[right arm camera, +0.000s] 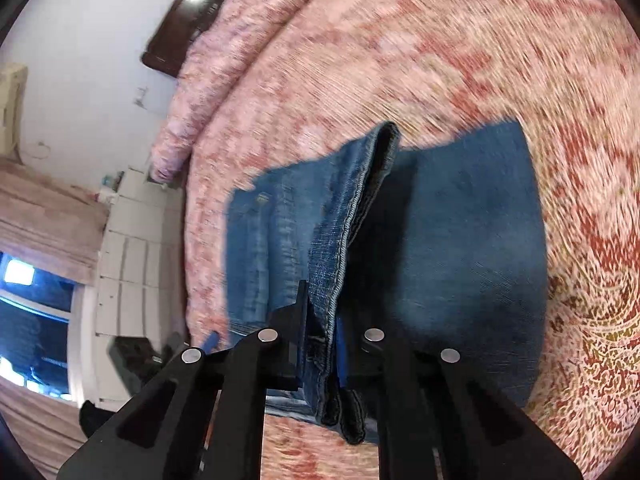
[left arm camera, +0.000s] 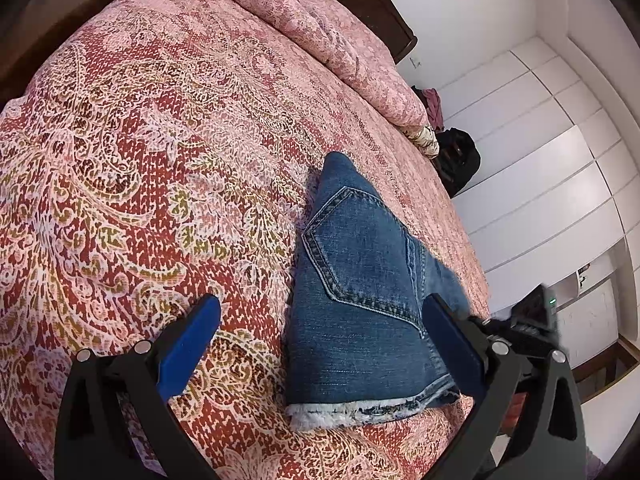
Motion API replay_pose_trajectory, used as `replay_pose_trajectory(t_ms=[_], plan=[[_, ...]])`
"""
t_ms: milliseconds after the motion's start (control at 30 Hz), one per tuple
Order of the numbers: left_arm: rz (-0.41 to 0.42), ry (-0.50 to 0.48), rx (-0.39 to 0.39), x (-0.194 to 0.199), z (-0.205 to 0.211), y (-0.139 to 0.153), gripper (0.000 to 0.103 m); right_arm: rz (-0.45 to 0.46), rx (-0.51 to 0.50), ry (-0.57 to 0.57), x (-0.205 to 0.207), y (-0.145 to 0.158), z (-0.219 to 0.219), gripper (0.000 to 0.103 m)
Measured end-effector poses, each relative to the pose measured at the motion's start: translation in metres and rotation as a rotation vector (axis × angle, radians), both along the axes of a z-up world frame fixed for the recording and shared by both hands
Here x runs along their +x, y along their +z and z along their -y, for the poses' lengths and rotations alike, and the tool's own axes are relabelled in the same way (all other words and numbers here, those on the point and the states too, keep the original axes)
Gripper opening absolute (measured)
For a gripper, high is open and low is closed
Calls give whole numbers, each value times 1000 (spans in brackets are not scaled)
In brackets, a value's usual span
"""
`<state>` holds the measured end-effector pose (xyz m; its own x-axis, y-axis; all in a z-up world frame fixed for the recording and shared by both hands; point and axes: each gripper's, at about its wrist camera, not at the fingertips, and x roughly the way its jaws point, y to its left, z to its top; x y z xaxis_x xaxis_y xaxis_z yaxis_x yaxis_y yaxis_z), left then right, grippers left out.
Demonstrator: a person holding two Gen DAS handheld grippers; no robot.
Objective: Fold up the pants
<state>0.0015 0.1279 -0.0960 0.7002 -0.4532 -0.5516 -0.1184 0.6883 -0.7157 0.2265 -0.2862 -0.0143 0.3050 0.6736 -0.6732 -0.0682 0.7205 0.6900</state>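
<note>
Blue denim pants (left arm camera: 360, 280) lie partly folded on a red and pink patterned bedspread (left arm camera: 140, 160), back pocket up and frayed hem nearest me. My left gripper (left arm camera: 320, 312) is open, its blue fingers (left arm camera: 188, 344) spread either side of the denim, just above it. In the right wrist view the pants (right arm camera: 460, 248) lie across the bed and my right gripper (right arm camera: 324, 320) is shut on a raised edge of the denim (right arm camera: 344, 240), lifting it off the lower layer. That view is motion-blurred.
A pink patterned folded quilt (left arm camera: 320, 32) lies at the head of the bed by a dark headboard (left arm camera: 380, 4). White wardrobe doors (left arm camera: 540, 160) and a black bag (left arm camera: 456, 160) stand beyond the bed's right edge. A window (right arm camera: 32, 312) shows at the left.
</note>
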Motion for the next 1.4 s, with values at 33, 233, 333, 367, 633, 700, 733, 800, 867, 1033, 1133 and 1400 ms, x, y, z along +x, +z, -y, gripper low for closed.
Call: replay_pose_trajectory(t_ms=[33, 233, 333, 367, 633, 700, 733, 800, 867, 1033, 1133, 1400], plan=[[0, 2, -1, 1, -1, 0, 101, 19, 22, -5, -1, 13, -1, 9], [2, 22, -15, 6, -10, -2, 101, 125, 49, 10, 9, 63, -6, 7], [-1, 18, 4, 7, -9, -1, 101, 127, 27, -22, 11, 63, 16, 4], [-2, 16, 11, 6, -8, -1, 101, 120, 28, -38, 9, 60, 25, 3], [-14, 6, 47, 15, 6, -3, 101, 2, 54, -140, -13, 0, 74, 1], [-16, 2, 59, 17, 11, -4, 101, -53, 94, -148, -12, -13, 73, 1], [-18, 0, 65, 17, 14, -6, 101, -75, 110, -141, -10, -18, 72, 1], [-21, -7, 80, 18, 18, -6, 101, -97, 102, -145, -9, -25, 68, 1], [-23, -10, 92, 19, 24, -6, 101, -153, 99, -153, -7, -38, 65, 8], [-25, -11, 94, 22, 31, -6, 101, -144, 153, -200, -16, -41, 72, 46], [-25, -11, 93, 21, 30, -7, 101, -103, 161, -235, -25, -33, 87, 48], [-26, -9, 84, 26, 27, -10, 101, -150, 162, -128, -23, -49, 77, 48]])
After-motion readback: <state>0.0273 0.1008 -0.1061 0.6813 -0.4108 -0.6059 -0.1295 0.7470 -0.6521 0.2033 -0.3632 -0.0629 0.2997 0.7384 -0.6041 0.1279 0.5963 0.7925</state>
